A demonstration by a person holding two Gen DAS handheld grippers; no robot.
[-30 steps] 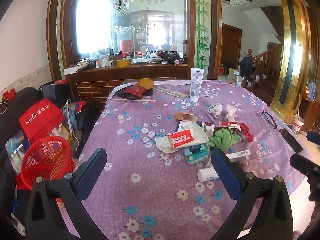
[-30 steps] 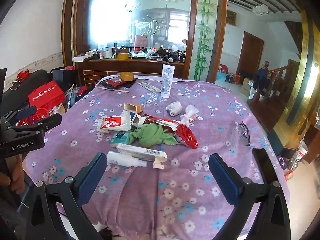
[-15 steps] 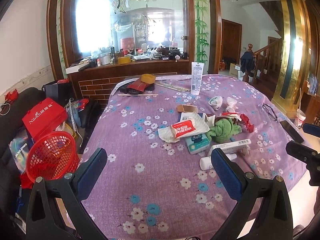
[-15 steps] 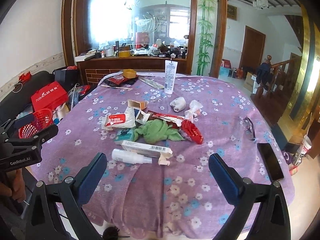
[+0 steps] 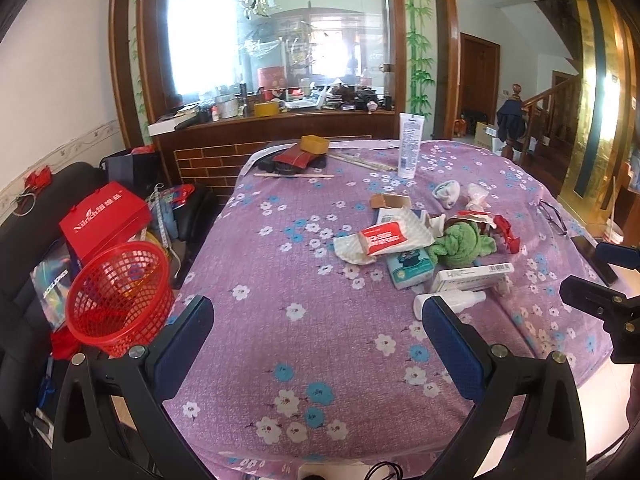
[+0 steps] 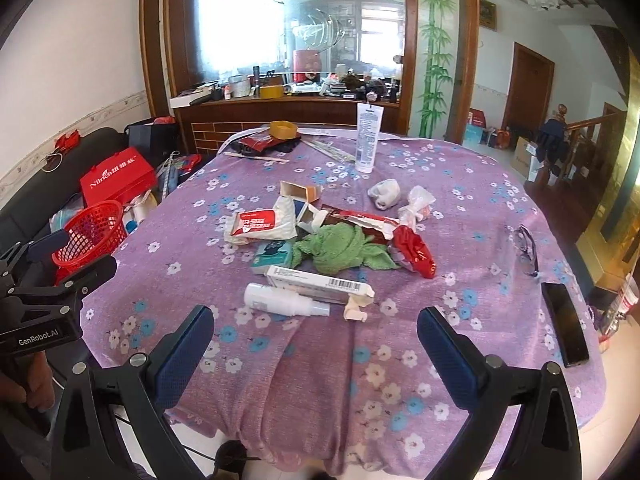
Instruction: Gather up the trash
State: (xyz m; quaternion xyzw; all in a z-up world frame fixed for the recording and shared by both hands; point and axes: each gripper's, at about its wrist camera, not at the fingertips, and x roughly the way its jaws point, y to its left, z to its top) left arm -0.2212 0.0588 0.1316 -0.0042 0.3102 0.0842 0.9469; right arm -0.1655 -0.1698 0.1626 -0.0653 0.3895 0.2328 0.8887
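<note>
Crumpled wrappers (image 6: 260, 226) and fuzzy green cloth (image 6: 340, 248) lie before both wide-open, empty claws (image 5: 318, 344) (image 6: 316, 342).

both wrist cams look forward from the table (image 5: 320, 360) near edge, left cam offset left, right cam centred; shared: trash pile (image 6: 320, 248), red basket (image 5: 116, 296).

Glasses (image 6: 526, 249) beside phone (image 6: 565, 328) — upright tube (image 6: 368, 138) behind.
</note>
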